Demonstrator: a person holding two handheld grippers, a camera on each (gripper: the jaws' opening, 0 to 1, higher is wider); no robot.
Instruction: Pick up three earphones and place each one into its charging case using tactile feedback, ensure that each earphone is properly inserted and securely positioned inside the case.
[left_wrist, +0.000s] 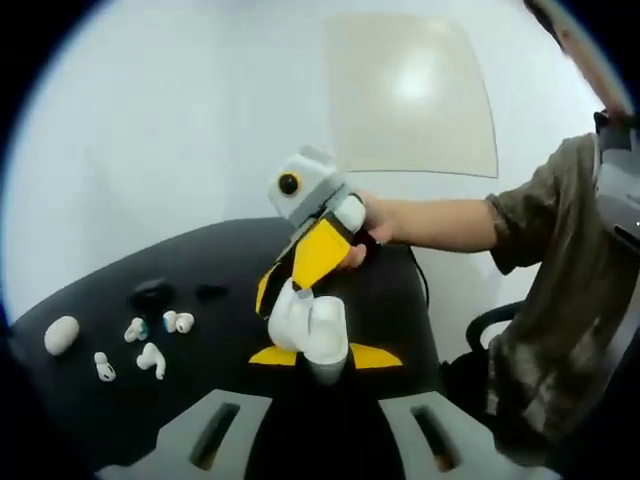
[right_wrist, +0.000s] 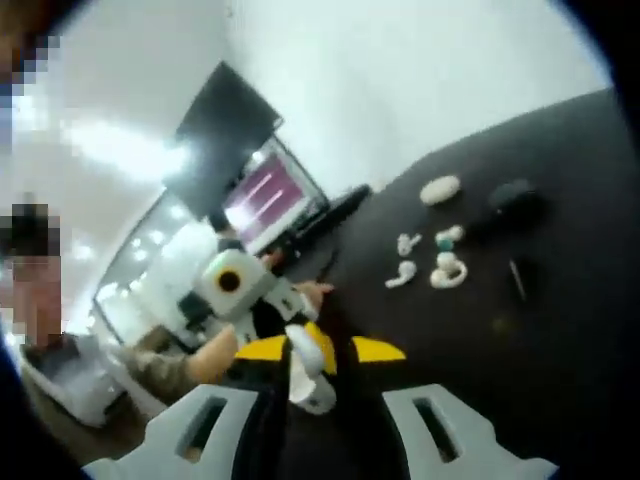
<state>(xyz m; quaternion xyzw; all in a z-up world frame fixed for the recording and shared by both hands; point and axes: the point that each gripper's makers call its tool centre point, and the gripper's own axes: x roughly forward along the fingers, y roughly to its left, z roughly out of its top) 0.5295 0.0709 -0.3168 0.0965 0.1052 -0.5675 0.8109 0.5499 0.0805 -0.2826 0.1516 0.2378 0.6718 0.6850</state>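
White earphones lie scattered on a black desk, near a closed white charging case and a black case

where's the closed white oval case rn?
In the left gripper view the white oval case lies at the far left of the black table, left of the loose earphones. In the right gripper view it's beyond them.
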